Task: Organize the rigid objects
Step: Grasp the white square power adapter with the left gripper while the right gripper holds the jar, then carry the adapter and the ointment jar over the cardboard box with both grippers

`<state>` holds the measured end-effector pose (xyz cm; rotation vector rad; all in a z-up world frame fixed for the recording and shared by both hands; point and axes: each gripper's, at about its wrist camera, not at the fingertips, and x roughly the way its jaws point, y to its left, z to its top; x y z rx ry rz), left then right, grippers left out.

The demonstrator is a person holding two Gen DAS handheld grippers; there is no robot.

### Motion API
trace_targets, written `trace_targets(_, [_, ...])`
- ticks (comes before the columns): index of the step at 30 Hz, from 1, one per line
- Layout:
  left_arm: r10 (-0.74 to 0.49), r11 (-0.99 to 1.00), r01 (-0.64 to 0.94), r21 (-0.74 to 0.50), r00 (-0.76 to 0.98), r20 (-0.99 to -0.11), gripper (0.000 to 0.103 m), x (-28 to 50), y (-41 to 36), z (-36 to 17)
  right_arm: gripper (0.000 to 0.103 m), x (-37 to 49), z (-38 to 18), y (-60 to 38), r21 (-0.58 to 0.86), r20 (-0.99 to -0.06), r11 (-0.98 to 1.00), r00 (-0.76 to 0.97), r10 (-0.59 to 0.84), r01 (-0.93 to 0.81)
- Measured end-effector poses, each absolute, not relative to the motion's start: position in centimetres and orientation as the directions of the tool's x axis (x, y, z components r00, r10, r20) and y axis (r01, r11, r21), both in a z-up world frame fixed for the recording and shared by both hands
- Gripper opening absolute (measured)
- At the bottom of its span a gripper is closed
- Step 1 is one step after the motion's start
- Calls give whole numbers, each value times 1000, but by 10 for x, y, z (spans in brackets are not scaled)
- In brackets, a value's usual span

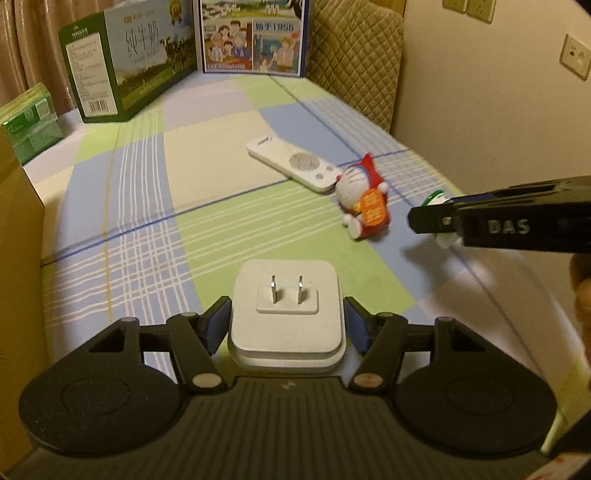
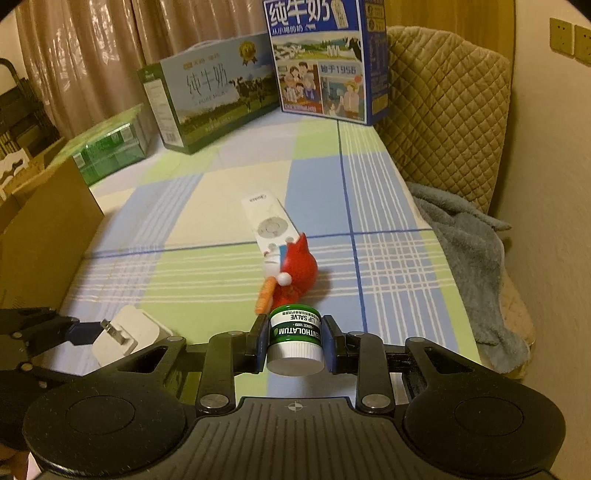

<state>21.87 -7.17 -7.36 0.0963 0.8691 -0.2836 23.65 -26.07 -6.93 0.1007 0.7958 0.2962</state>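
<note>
Left wrist cam first: my left gripper (image 1: 286,317) is clamped on the white plug adapter (image 1: 286,314), blue pads tight on both flanks, prongs facing up and away from the lens. It looks lifted a bit off the plaid cloth (image 1: 147,184) but I can't say for sure. At 1 o'clock from the adapter sits the red Doraemon toy (image 1: 364,201), w/ the white remote (image 1: 291,164) touching it on the far side, around 12. The right gripper cuts in from 3 o'clock, side-on. Milk boxes stand along the back: green one (image 1: 127,62) at 11, blue one (image 1: 255,35) at 12. Right wrist cam: right gripper (image 2: 295,341) is closed on the lip salve jar (image 2: 294,341), green label upside down, white lid toward the camera, jar squarely between the pads. Toy is just past it at 12, nearly touching the jar's far end, remote beyond that. The adapter and left tool show at 9 o'clock, near but apart from mine. Cardboard box (image 2: 44,229) at 10, grey towel (image 2: 472,266) off the cloth edge at 2. Imo both hands are mid-carry, each w/ one item, so I'm at the transport step. Next move prob needs a drop spot picked, maybe beside remote + toy, and the jar kept from knocking the toy on the way in.
</note>
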Motion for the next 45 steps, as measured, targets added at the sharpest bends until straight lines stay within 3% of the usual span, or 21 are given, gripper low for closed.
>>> trace_targets(23, [-189, 974, 221, -38, 716, -672, 60, 119, -16, 40, 26, 133, 25, -214, 197, -611, 940, 715, 340, -278])
trace_targets(45, [-121, 989, 148, -11, 759, -639, 60, 76, 40, 76, 27, 103, 53, -158, 163, -587, 908, 702, 404, -386])
